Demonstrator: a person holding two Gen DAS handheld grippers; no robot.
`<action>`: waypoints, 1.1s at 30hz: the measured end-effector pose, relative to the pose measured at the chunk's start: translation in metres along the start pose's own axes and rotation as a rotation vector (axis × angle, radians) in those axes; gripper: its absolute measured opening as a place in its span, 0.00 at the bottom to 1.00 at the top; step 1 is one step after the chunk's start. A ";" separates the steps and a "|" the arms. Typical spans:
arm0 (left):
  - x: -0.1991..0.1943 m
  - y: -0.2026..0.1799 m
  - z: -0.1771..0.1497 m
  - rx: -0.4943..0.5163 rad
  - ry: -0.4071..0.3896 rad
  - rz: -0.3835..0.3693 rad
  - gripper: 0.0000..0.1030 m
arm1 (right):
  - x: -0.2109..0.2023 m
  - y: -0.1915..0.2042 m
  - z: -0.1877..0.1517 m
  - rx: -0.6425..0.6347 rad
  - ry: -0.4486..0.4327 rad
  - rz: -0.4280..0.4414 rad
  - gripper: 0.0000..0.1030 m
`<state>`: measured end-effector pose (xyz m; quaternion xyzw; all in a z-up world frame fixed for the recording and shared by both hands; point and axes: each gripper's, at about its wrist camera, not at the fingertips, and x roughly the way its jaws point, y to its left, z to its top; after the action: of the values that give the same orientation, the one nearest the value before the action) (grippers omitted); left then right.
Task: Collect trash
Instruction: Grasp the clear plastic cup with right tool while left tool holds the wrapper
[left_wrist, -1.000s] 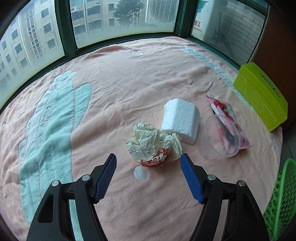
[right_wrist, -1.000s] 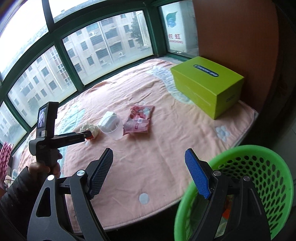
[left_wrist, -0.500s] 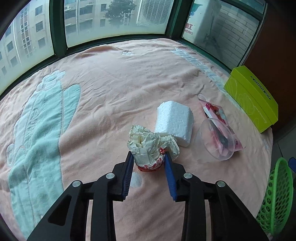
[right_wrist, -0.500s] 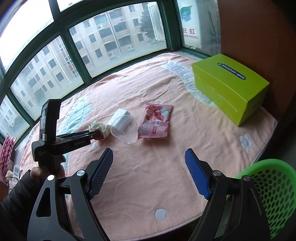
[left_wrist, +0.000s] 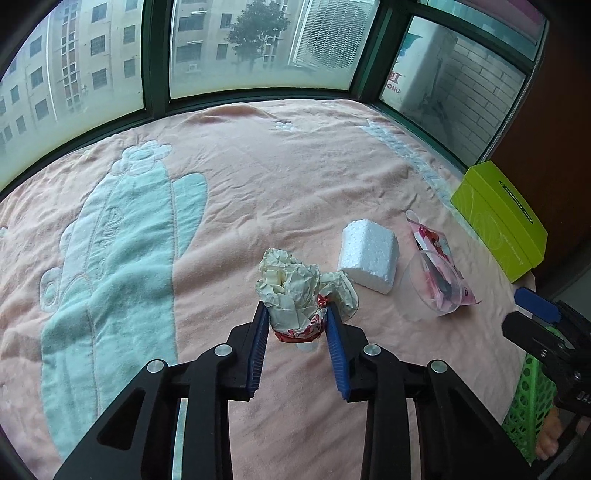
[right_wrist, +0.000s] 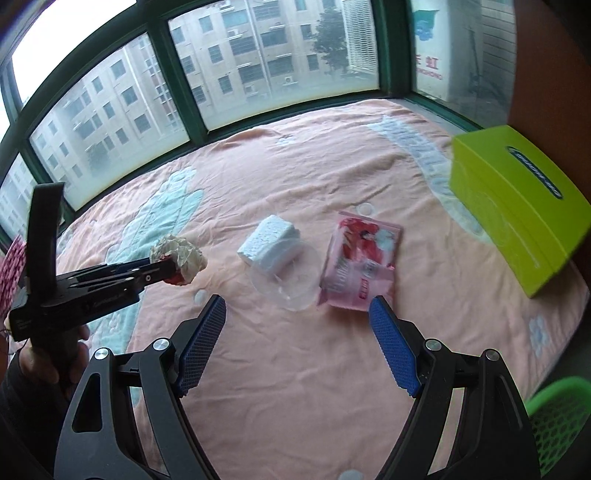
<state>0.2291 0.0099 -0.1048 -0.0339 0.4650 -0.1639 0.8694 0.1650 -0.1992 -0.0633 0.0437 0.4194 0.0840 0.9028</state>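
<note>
My left hand-held gripper (left_wrist: 295, 314) clamps the crumpled paper wad (left_wrist: 295, 286) over the peach blanket (left_wrist: 258, 177); my right hand-held gripper (right_wrist: 297, 319) gapes empty by green-framed windows (right_wrist: 184, 92).

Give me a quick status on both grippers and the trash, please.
Left gripper shut on crumpled paper wrapper. Right gripper open, empty, near clear plastic cup. Nothing blocking.

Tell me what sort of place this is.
Probably a bay-window nook in an upper-floor flat. Green-framed windows curve around it and look onto apartment blocks; a pink fleece blanket with a cartoon motif covers the sill platform; a green plastic basket stands beside it.
</note>
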 end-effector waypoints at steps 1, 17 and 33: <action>-0.003 0.002 0.000 -0.001 -0.004 0.001 0.29 | 0.005 0.002 0.003 -0.010 0.005 0.004 0.77; -0.028 0.024 -0.007 -0.040 -0.030 0.005 0.29 | 0.068 0.008 0.018 -0.106 0.092 0.005 0.77; -0.026 0.024 -0.009 -0.052 -0.013 0.002 0.29 | 0.078 0.013 0.014 -0.134 0.117 -0.008 0.61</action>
<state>0.2143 0.0419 -0.0941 -0.0571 0.4634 -0.1505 0.8714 0.2234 -0.1722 -0.1107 -0.0232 0.4649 0.1106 0.8781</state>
